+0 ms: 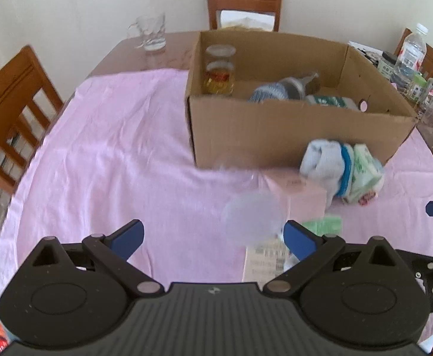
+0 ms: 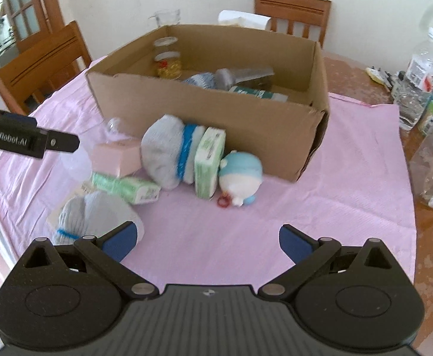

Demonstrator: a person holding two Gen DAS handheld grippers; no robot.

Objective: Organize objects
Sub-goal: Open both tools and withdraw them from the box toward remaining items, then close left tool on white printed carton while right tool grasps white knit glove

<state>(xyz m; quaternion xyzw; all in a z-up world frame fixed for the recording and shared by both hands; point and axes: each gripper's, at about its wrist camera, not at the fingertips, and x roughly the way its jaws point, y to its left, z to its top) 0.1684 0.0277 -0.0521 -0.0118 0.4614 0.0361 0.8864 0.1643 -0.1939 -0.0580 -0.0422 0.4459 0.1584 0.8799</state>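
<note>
The left tool (image 1: 213,238) is spread wide and holds nothing. Its blue fingers (image 1: 128,237) hang over the pink cloth (image 1: 112,148) on the bench (image 1: 157,56). Just past its right finger sits a blurry clear plastic cup (image 1: 252,216). It looks like it touches a pink box (image 1: 301,197). A green tissue pack (image 1: 324,225) lies beside the box.

The right tool (image 2: 206,241) is spread wide too, and it is empty. By its left finger lies a gray sock ball (image 2: 94,216) with a blue band. Farther out is the green tissue pack (image 2: 127,187), then the pink box (image 2: 118,155).

A big gray sock roll (image 2: 169,151) with a blue stripe leans by the front of the cardboard box (image 2: 246,127). Another tissue pack (image 2: 209,163) stands up right next to it. A small blue and white plush toy (image 2: 240,175) lies against that pack, with a red ring (image 2: 223,201) just below it.

Inside the cardboard box are two glass jars (image 2: 167,62) stacked in the far left corner, one more sock ball (image 2: 201,80), a gray thing I cannot name, and a green and white pack (image 2: 258,93).

On the bare bench there is a glass mug (image 1: 149,31) behind the box and a water bottle (image 2: 421,71) off to the right. Wooden chairs (image 2: 293,12) stand around.
</note>
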